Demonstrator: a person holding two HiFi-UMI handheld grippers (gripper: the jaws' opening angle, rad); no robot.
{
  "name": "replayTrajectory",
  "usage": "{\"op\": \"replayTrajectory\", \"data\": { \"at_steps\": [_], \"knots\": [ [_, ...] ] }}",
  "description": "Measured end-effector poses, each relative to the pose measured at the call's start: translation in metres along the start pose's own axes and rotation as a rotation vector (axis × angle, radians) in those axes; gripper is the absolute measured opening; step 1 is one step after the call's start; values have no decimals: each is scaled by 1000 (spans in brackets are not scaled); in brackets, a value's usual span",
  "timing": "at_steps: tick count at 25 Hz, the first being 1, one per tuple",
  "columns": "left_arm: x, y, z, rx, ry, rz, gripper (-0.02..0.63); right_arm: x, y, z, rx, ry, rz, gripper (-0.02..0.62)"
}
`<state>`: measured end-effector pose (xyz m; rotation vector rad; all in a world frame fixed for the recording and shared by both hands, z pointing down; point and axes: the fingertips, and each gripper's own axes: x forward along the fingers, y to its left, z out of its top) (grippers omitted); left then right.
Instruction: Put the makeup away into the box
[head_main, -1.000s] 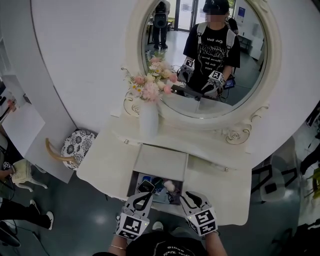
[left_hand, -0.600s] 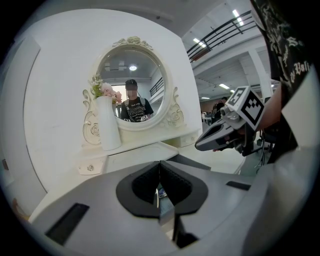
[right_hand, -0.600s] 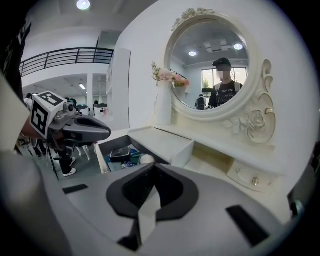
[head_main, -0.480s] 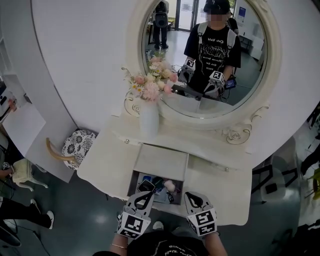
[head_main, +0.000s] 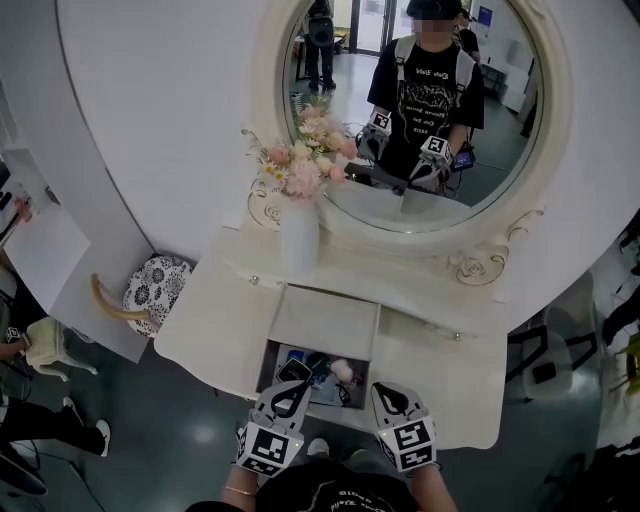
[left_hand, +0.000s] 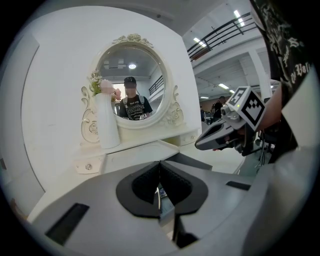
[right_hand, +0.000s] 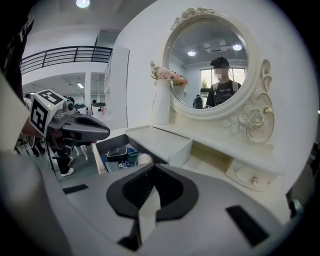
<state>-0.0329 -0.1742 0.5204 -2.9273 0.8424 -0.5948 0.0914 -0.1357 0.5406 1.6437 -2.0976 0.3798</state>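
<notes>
The white dressing table (head_main: 215, 320) has its middle drawer (head_main: 268, 365) pulled out. Inside lie a black compact (head_main: 292, 372), a pale pink puff (head_main: 342, 371) and other small makeup items. A flat-topped white box (head_main: 325, 320) sits on the tabletop right behind the drawer. My left gripper (head_main: 293, 385) is shut with nothing in it and hovers over the drawer's front left. My right gripper (head_main: 388, 390) is shut and empty, just right of the drawer's front. In the right gripper view the compact (right_hand: 117, 151) and puff (right_hand: 144, 159) lie ahead to the left.
A white vase of pink flowers (head_main: 297, 240) stands at the back left of the tabletop, before the oval mirror (head_main: 420, 110). A small knobbed drawer (right_hand: 250, 177) is at the right. A stool with a patterned seat (head_main: 155, 290) stands left of the table.
The right gripper's jaws have come together, with nothing between them. Both hands stay where they were. The head view has shifted slightly.
</notes>
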Motion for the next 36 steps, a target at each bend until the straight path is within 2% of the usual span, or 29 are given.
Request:
{"op": "replayTrajectory", "data": {
  "at_steps": [36],
  "knots": [
    [7, 5, -4, -11, 15, -7, 16, 5, -2, -7, -22, 31, 14, 6]
  ]
}}
